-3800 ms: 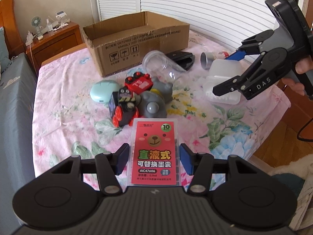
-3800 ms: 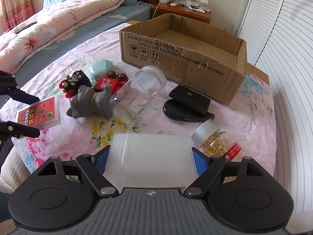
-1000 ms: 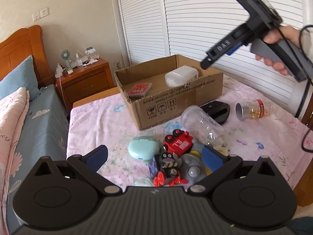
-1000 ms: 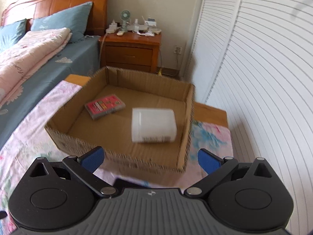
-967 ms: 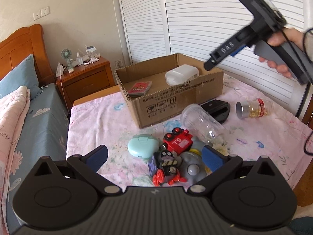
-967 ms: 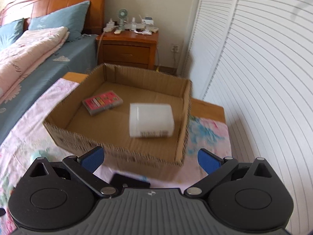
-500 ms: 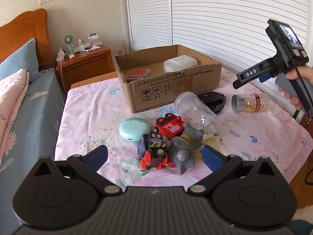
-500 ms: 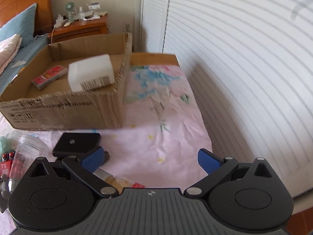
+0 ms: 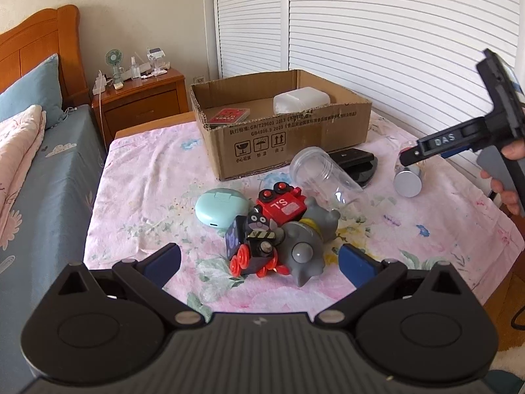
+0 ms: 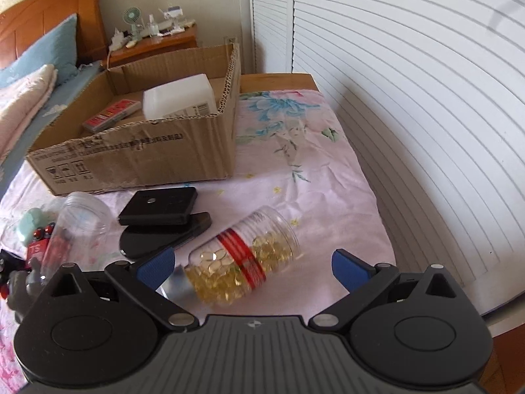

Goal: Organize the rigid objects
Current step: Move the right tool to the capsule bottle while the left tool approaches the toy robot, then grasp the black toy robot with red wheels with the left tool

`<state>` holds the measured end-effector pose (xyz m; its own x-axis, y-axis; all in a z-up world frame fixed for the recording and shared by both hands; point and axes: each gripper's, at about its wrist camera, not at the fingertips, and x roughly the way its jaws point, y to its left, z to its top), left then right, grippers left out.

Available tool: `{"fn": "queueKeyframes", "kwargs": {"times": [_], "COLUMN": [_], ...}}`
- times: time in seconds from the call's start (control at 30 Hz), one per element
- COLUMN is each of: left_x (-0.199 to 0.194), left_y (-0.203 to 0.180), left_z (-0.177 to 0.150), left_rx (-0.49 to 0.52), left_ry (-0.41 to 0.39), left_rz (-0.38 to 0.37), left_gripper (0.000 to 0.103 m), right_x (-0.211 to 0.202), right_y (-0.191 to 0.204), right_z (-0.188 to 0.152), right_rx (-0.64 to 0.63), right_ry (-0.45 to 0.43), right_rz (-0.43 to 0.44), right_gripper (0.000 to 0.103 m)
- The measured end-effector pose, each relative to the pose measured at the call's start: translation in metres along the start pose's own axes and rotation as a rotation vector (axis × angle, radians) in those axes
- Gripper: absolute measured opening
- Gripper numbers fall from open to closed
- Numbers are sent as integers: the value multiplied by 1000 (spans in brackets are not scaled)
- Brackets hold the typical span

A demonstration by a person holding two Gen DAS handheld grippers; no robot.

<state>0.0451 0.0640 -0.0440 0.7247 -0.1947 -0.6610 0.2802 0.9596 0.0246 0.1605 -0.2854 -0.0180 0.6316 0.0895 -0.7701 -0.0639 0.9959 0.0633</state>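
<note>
White louvered closet doors across the upper right, beige wall with a socket at upper left, orange wooden headboard, wooden nightstand (small green fan on top), blue-sheeted bed along the left, soft daylight.

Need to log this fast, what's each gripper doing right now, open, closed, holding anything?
Left gripper: open, holding nothing, above the toy pile.
Right gripper: open, holding nothing, jaws either side of the capsule bottle lying on the bed.
</note>
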Motion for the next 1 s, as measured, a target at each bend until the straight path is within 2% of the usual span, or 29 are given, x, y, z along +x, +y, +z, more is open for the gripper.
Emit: {"fn": "queueKeyframes", "kwargs": {"times": [0.17,0.33,0.57,0.73,1.0], "left_x": [8,22,38,37,39], "left_y": [8,17,26,40,56], "left_z": [-2,-1,3,2,-3], "left_rx": [-29,-65,-93,-141,-144], "left_ry": [15,31,36,23,47], "left_rz": [10,30,69,119,194], "left_gripper": [102,102,102,102,102], "right_x": [-12,-7,-1,-1,-2], "right_y": [-4,2,21,21,20], "right_z": [-21,-45,-59,-63,-67], "right_rx": [2,-40,-146,-150,-153], "right_ry": [-7,27,16,-7,-37], "right_rz": [58,74,5,15,20], "right_gripper": [103,103,103,103,103]}}
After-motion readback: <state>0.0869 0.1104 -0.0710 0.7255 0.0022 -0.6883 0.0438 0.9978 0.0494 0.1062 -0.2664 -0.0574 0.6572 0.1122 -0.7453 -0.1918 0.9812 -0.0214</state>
